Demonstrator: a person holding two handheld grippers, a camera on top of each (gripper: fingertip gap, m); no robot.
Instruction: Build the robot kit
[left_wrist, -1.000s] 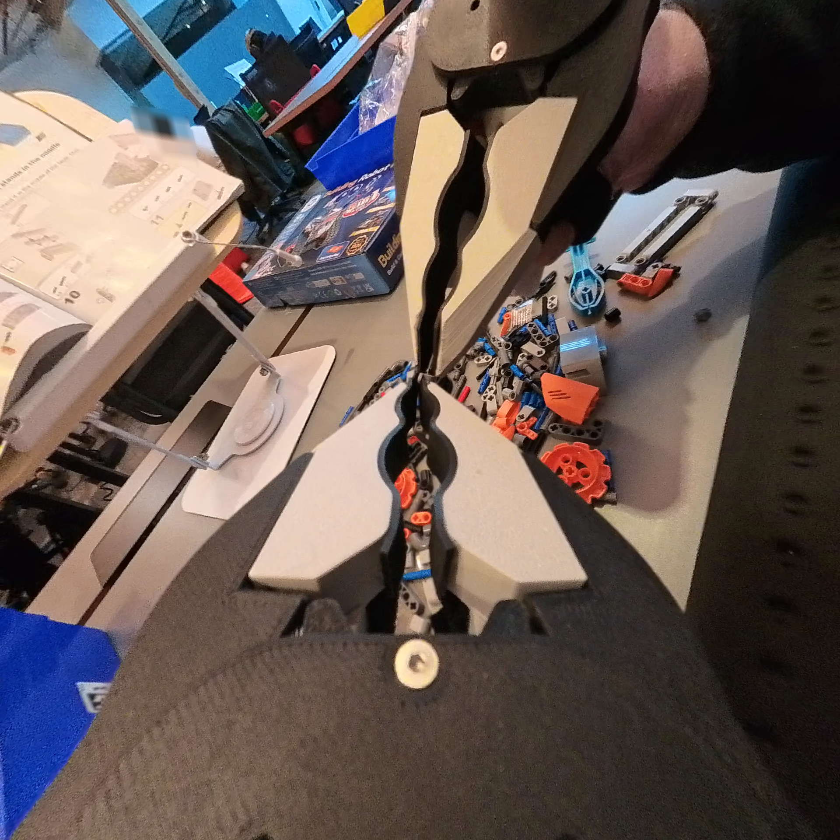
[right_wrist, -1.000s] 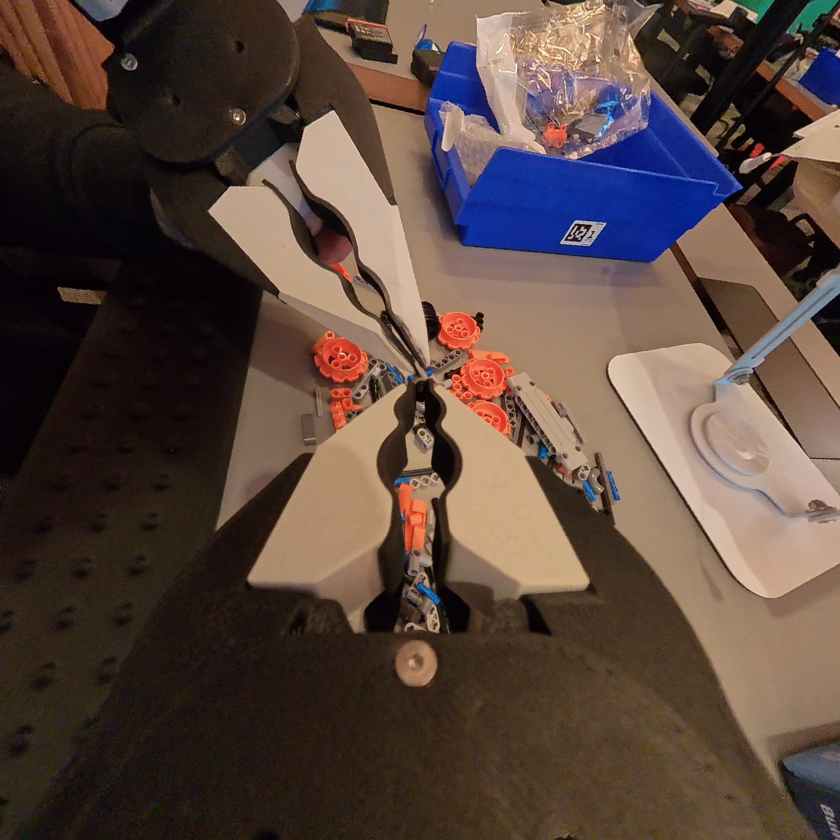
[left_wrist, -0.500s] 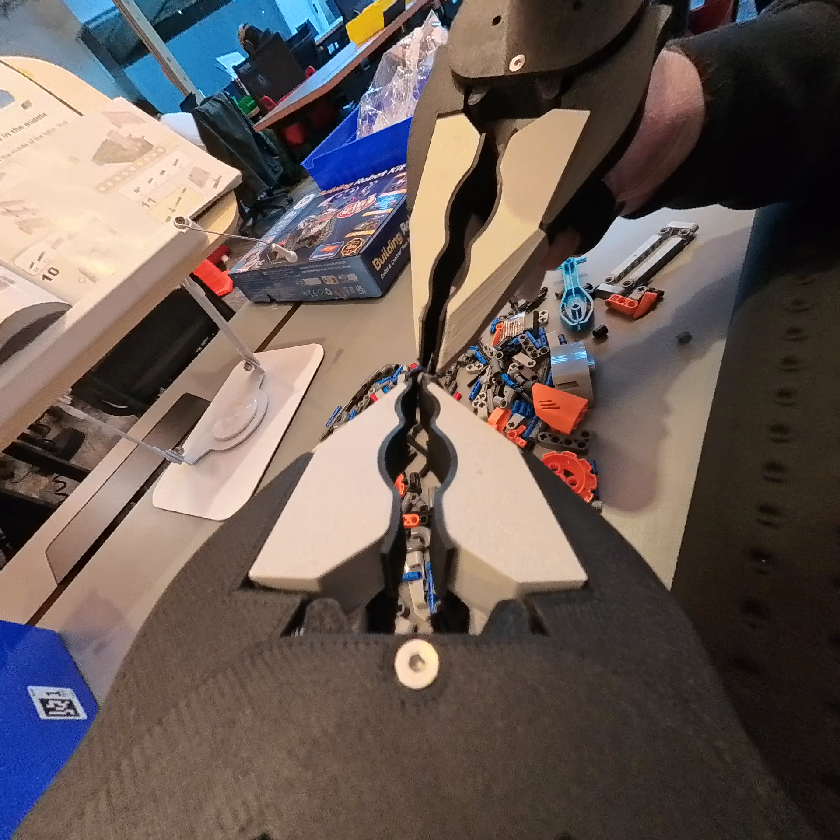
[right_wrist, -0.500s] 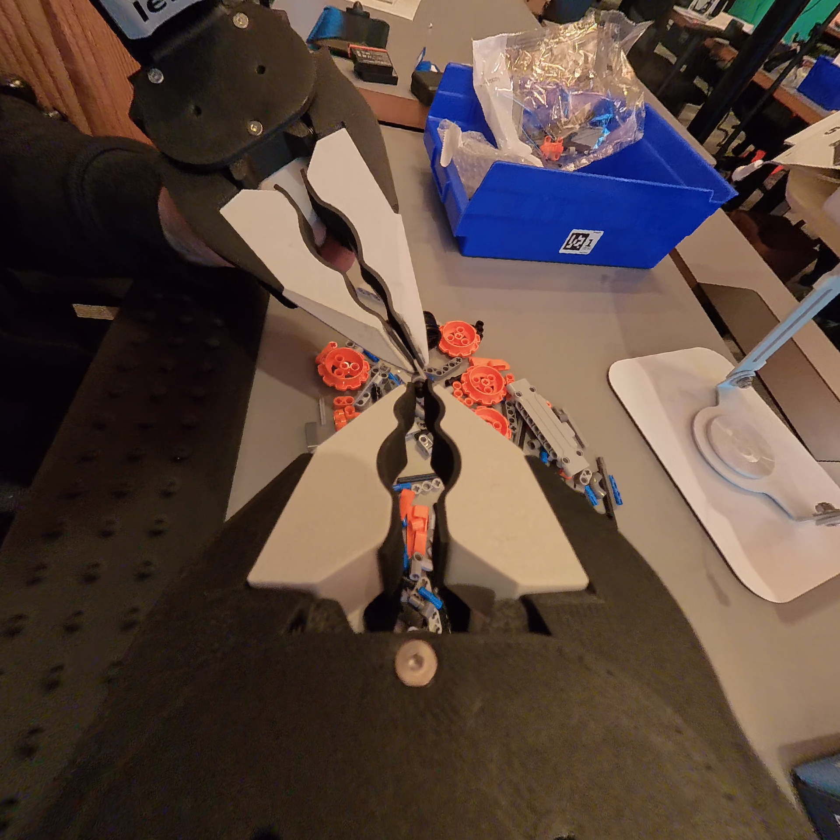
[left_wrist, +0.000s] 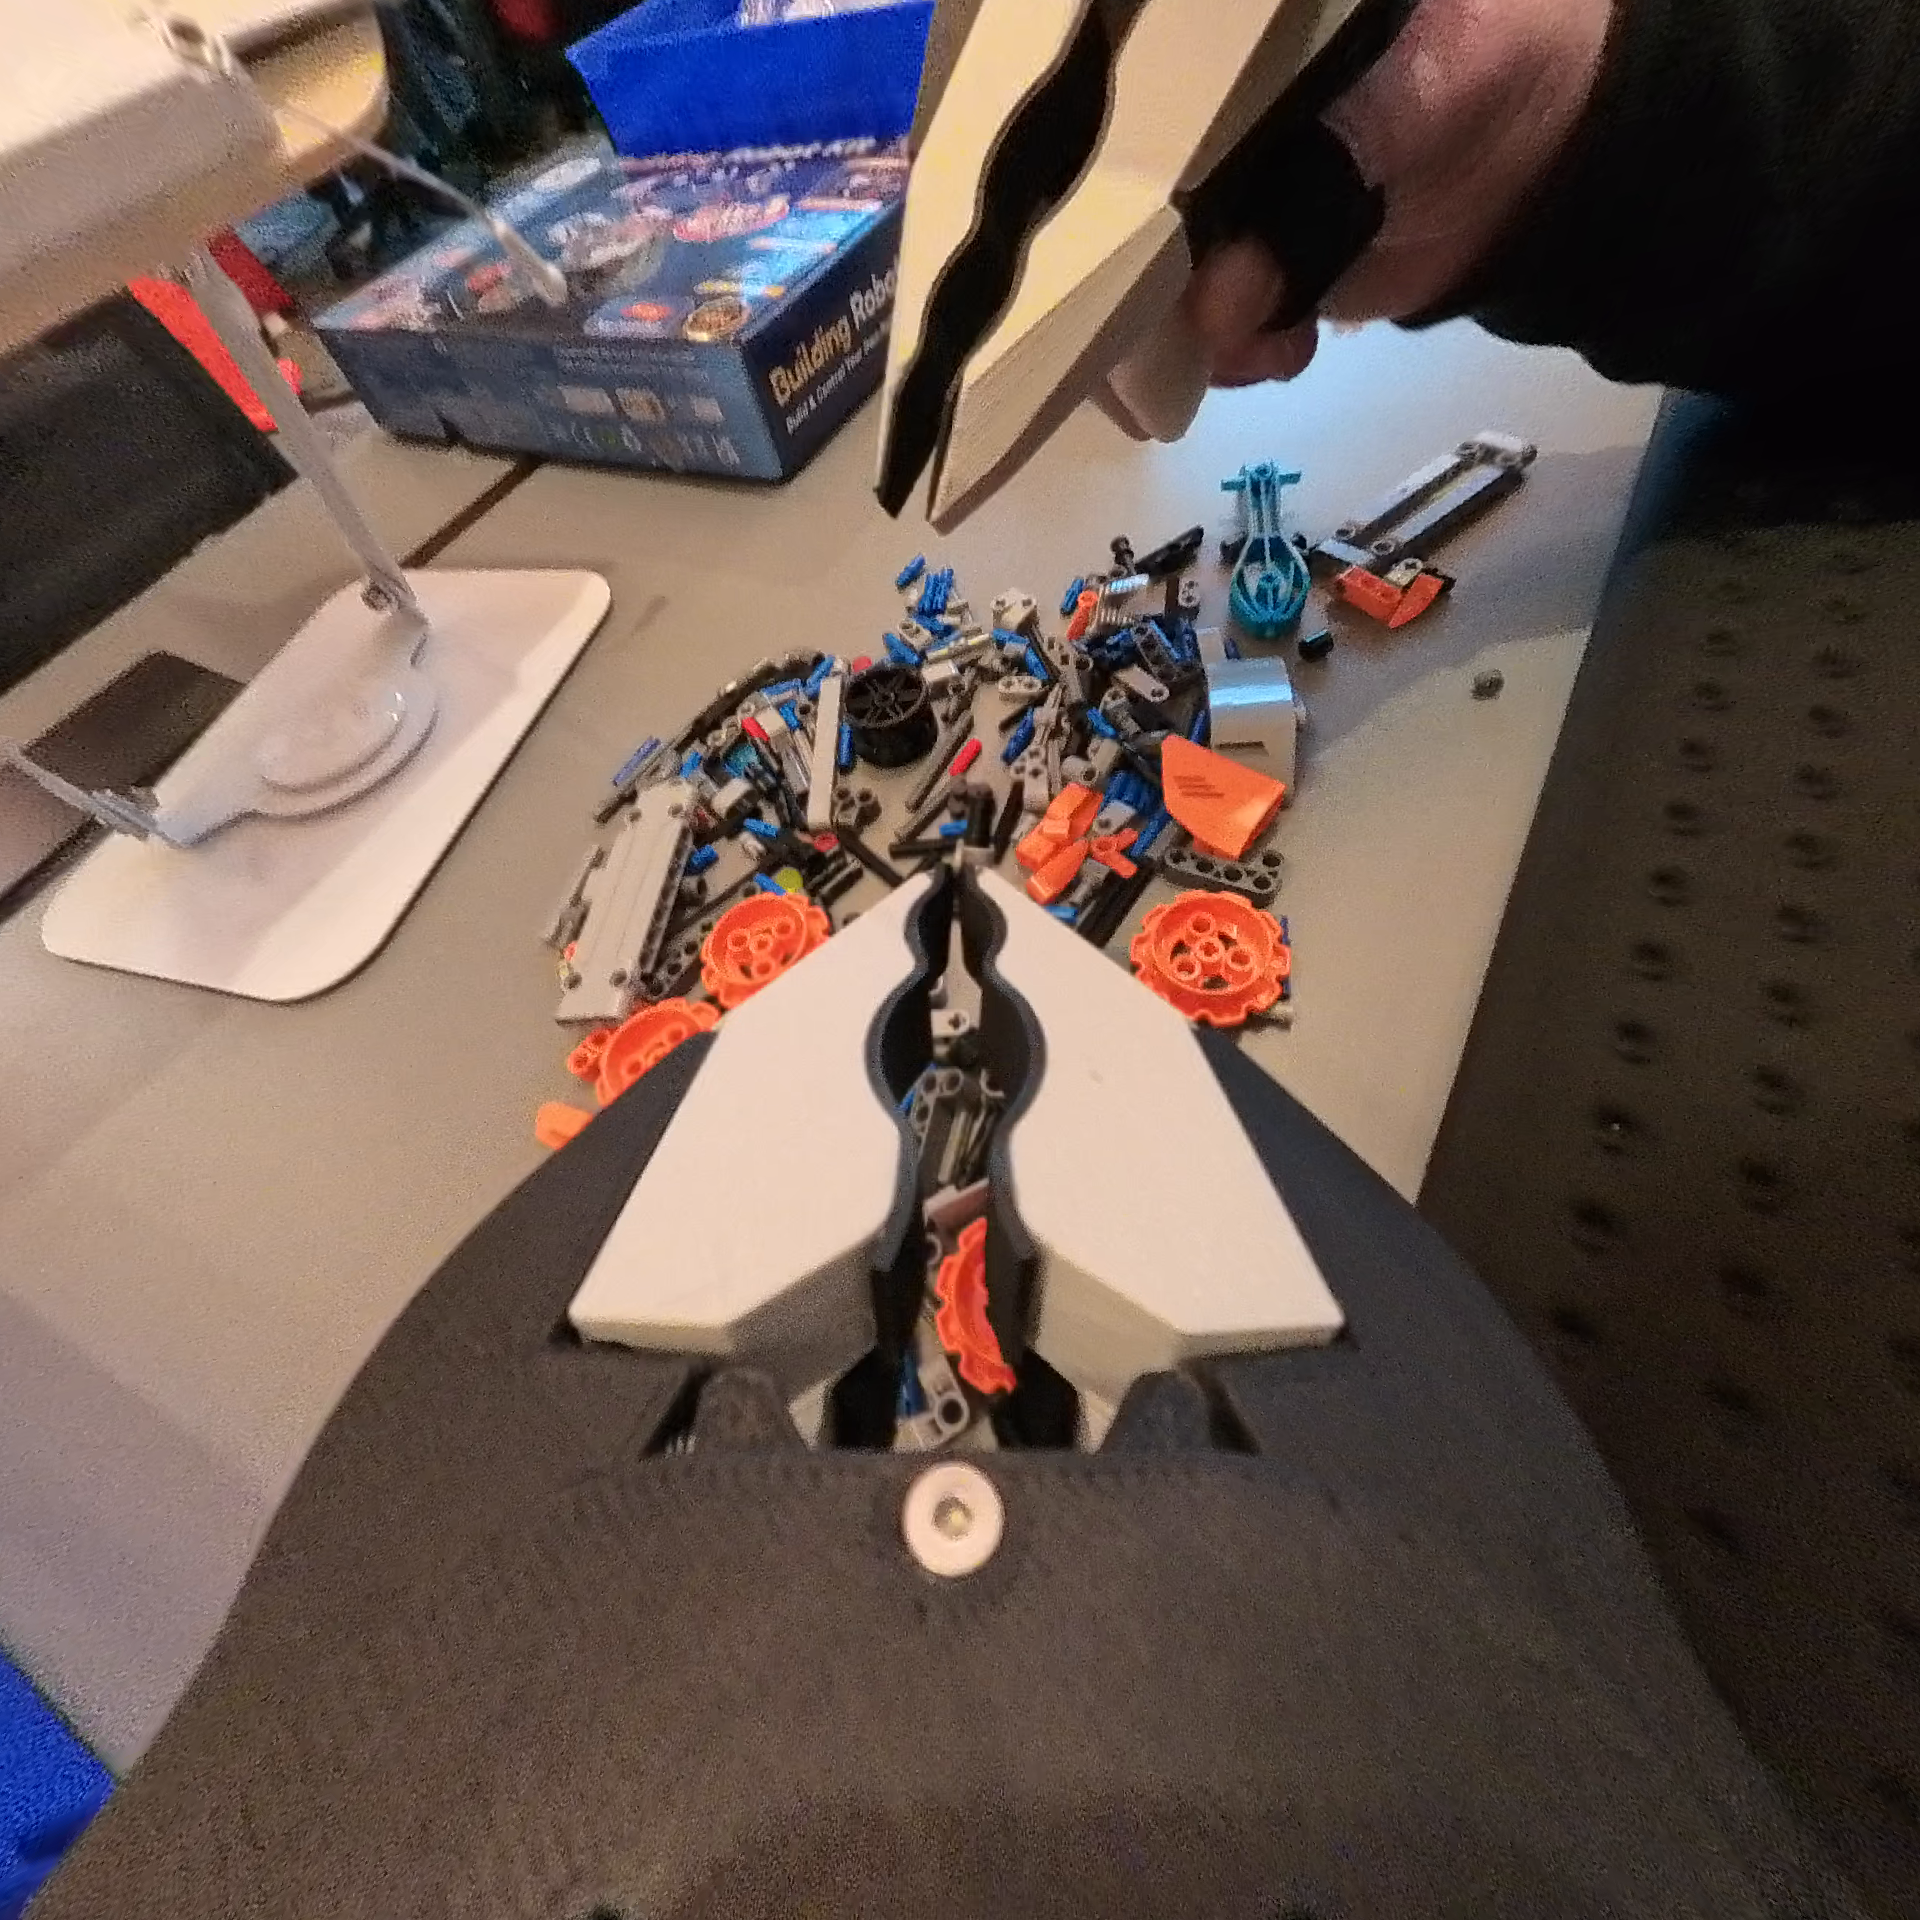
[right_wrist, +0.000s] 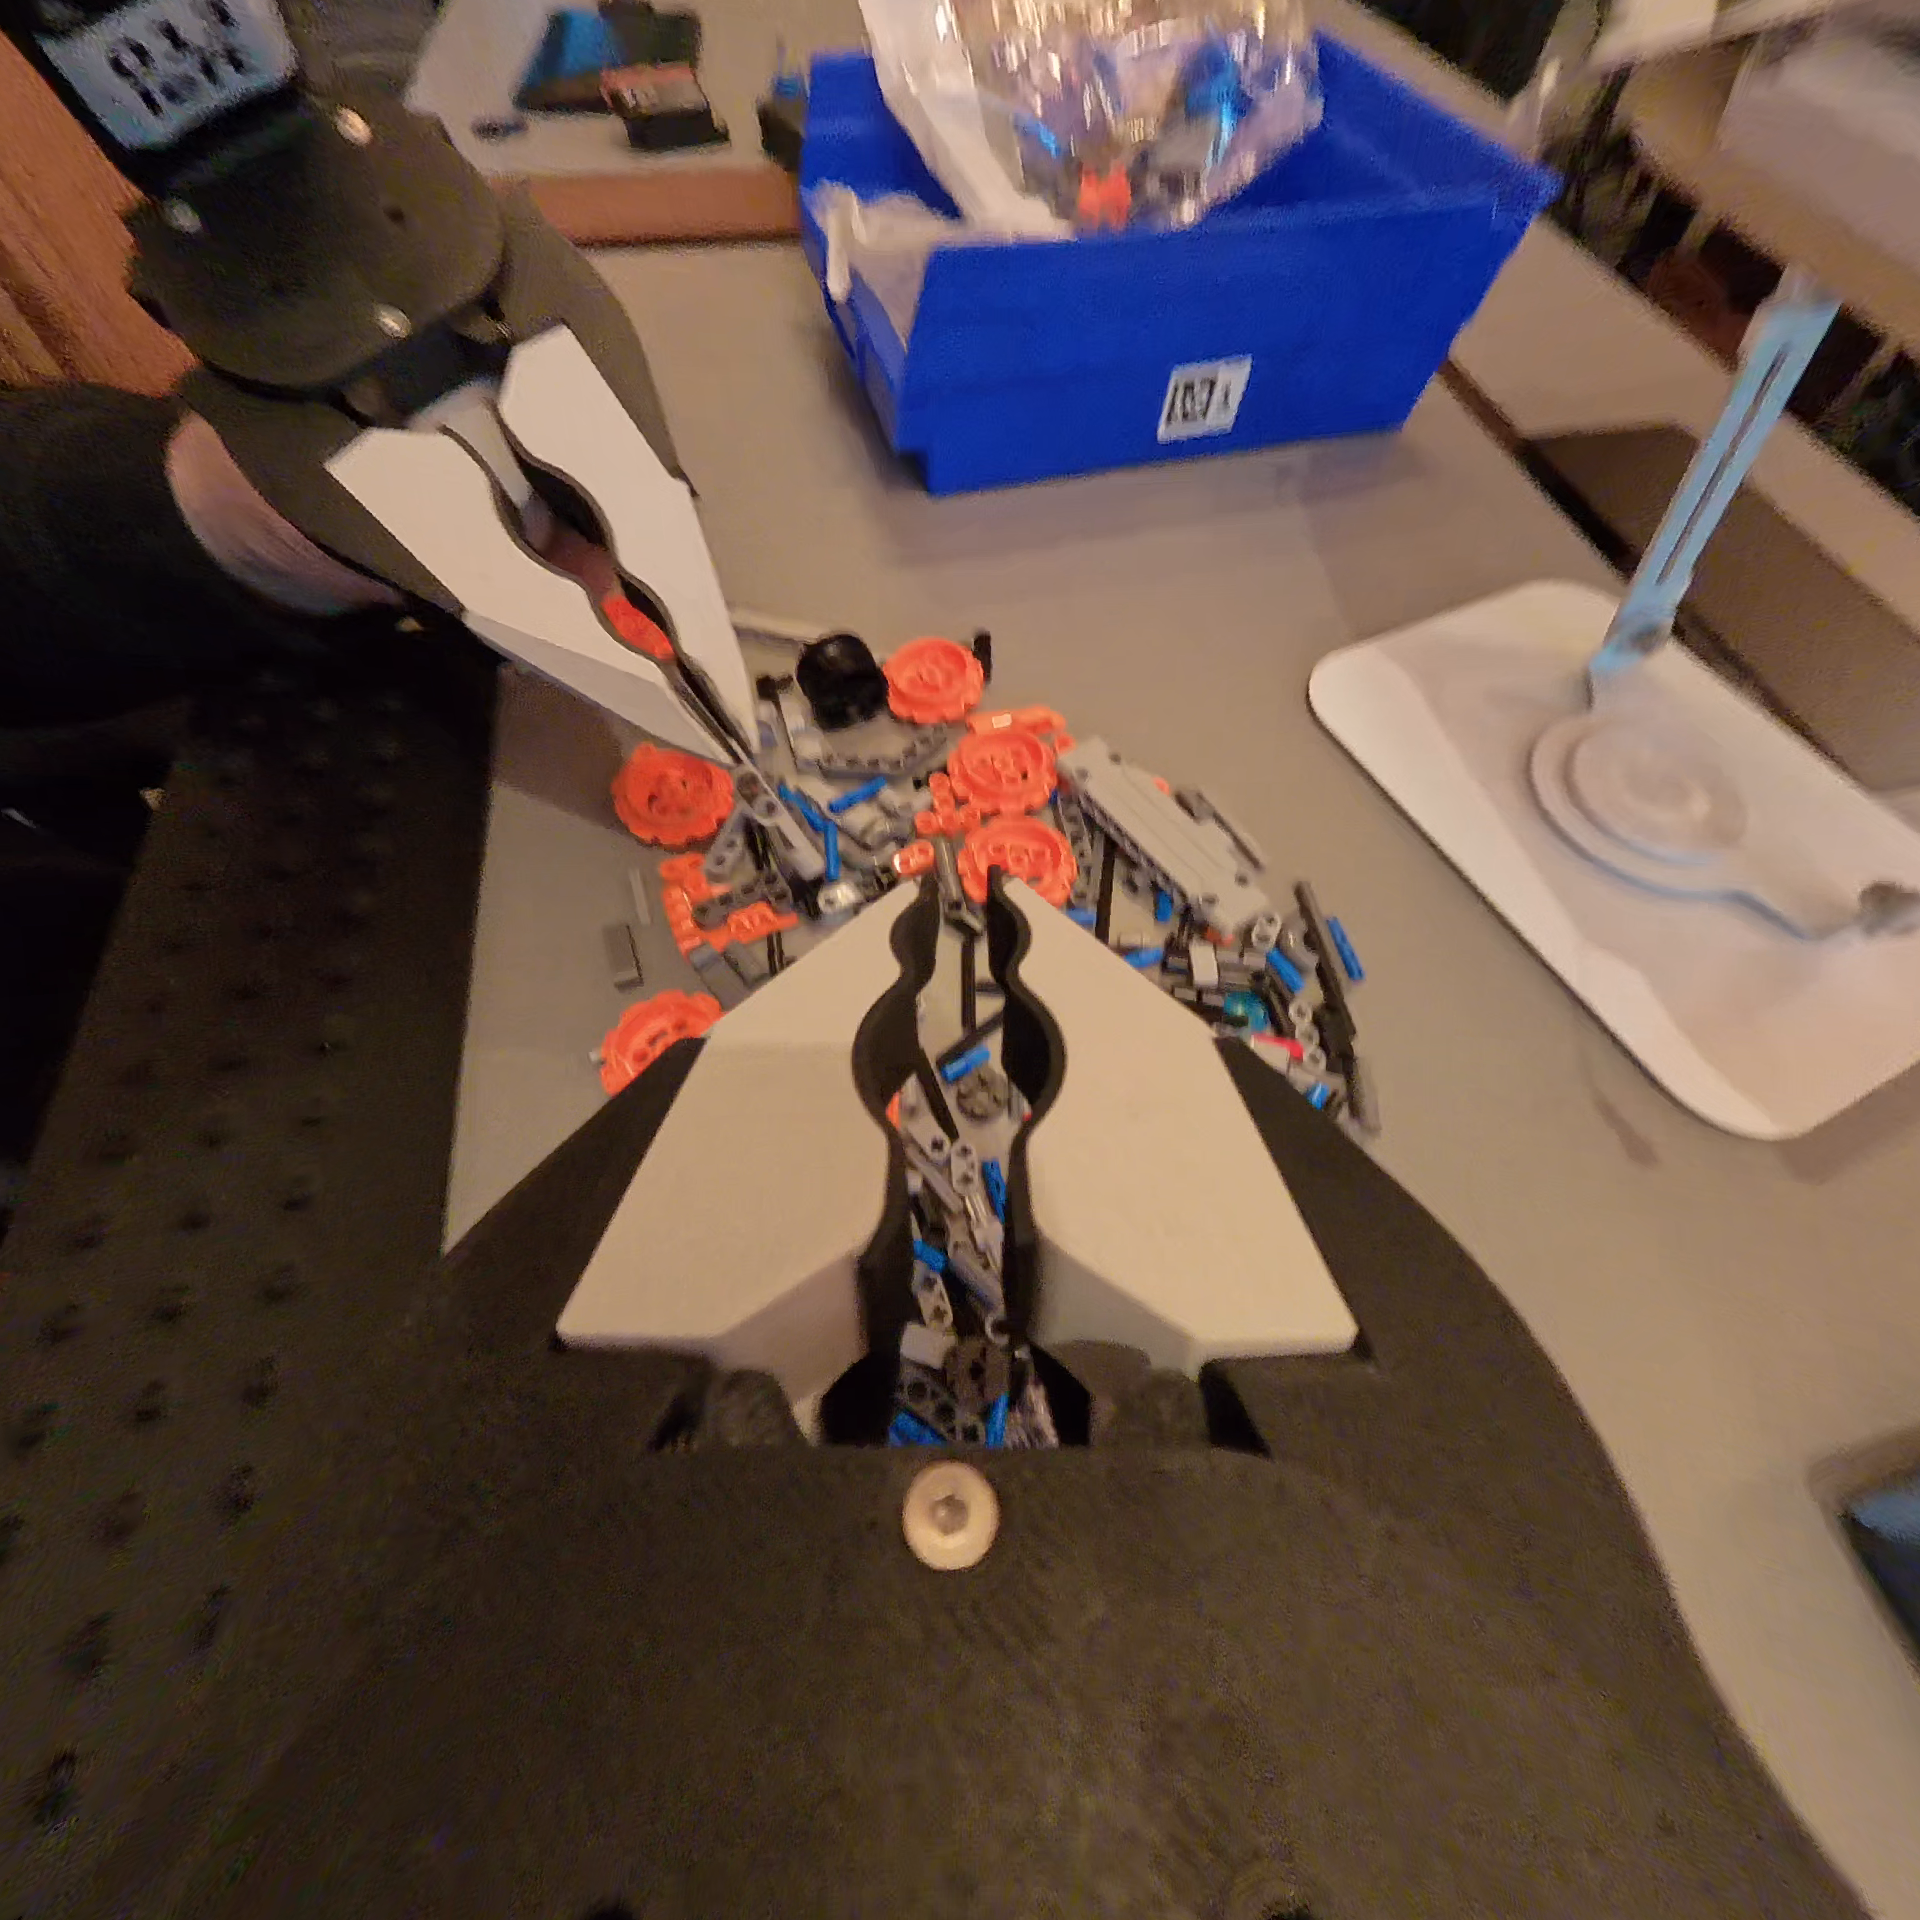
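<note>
A pile of small building parts (left_wrist: 987, 727), grey, black, blue and orange, lies on the grey table (left_wrist: 260, 1195); it also shows in the right wrist view (right_wrist: 1039, 831). Several orange gear wheels (left_wrist: 1210, 956) lie at its near edge. My left gripper (left_wrist: 957, 881) is shut, its tips low over the near side of the pile; I see nothing clearly held. It shows in the right wrist view (right_wrist: 740, 756) at the pile's left edge. My right gripper (right_wrist: 963, 883) has its jaws a narrow gap apart and empty. It hangs above the pile's far side in the left wrist view (left_wrist: 914, 509).
A blue bin (right_wrist: 1143, 332) with a clear bag of parts (right_wrist: 1091, 125) stands behind the pile. A white stand base (left_wrist: 312, 779) and a blue printed box (left_wrist: 623, 343) sit nearby. A black perforated mat (left_wrist: 1714, 1039) borders the table. A turquoise part (left_wrist: 1262, 582) lies apart.
The two grippers were tip to tip over the pile. They have drawn apart: the right one rose and moved away, and the left one pulled back toward the pile's near edge.
</note>
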